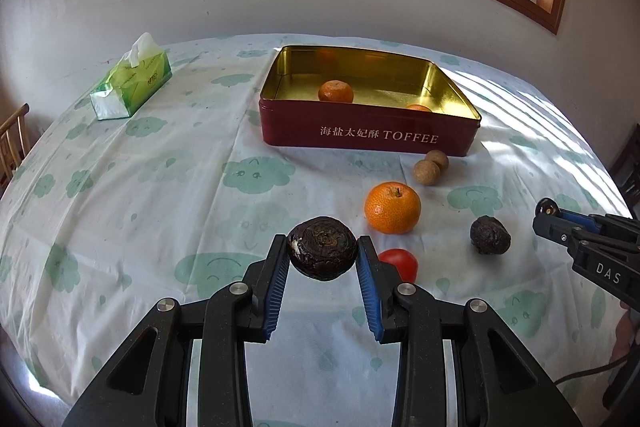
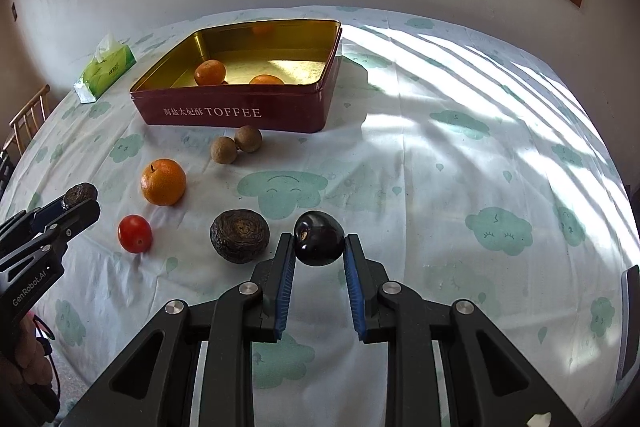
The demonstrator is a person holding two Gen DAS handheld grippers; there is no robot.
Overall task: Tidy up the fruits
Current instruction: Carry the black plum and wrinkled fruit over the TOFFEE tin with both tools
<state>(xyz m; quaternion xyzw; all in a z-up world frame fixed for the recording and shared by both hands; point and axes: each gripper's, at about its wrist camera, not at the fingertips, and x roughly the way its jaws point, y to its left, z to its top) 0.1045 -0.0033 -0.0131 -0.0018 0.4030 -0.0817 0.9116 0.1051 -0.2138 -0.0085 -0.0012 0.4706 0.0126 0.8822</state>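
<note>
Wrinkled dark brown fruit (image 1: 322,253) sits clamped in left fingers (image 1: 280,259); right fingers (image 2: 286,259) clamp a glossy dark plum (image 2: 319,238).

A table with a white cloth (image 2: 440,147) printed with green clouds carries a red toffee tin (image 2: 240,113), open. In front of the tin lie two brown longans (image 2: 236,145) that touch, an orange (image 2: 163,182), a small tomato (image 2: 135,233) and a dark wrinkled fruit (image 2: 239,235). A green tissue pack (image 1: 132,83) lies at far left.
</note>
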